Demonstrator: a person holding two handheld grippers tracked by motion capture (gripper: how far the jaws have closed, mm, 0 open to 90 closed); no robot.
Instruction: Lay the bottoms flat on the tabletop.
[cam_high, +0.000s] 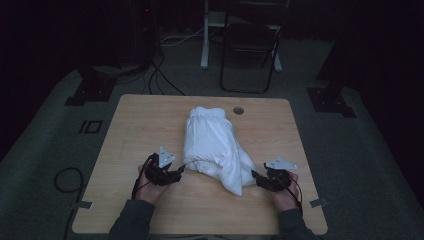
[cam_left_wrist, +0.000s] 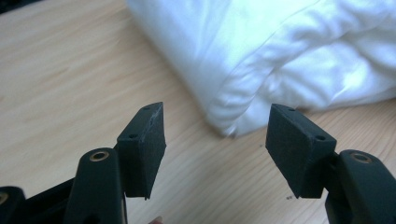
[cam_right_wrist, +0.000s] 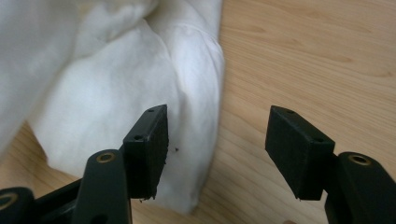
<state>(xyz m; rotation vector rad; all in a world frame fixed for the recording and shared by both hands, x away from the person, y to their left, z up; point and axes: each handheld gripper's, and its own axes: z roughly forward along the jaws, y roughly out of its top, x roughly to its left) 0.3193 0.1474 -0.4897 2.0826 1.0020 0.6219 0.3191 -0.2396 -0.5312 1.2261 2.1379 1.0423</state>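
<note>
Dim grey carpet, trailing cables and a black folding chair (cam_high: 248, 47) surround a light wooden table (cam_high: 145, 125), where a folded white cloth garment (cam_high: 215, 145) lies near the middle, its elastic waistband toward the far edge and one loose end reaching the near right. At the garment's near left corner a person's left gripper (cam_high: 180, 170) hovers with its black jaws standing wide apart, nothing between them and the cloth edge just ahead. At the near right tip the right gripper (cam_high: 254, 174) also gapes empty above the garment's edge and bare wood.
</note>
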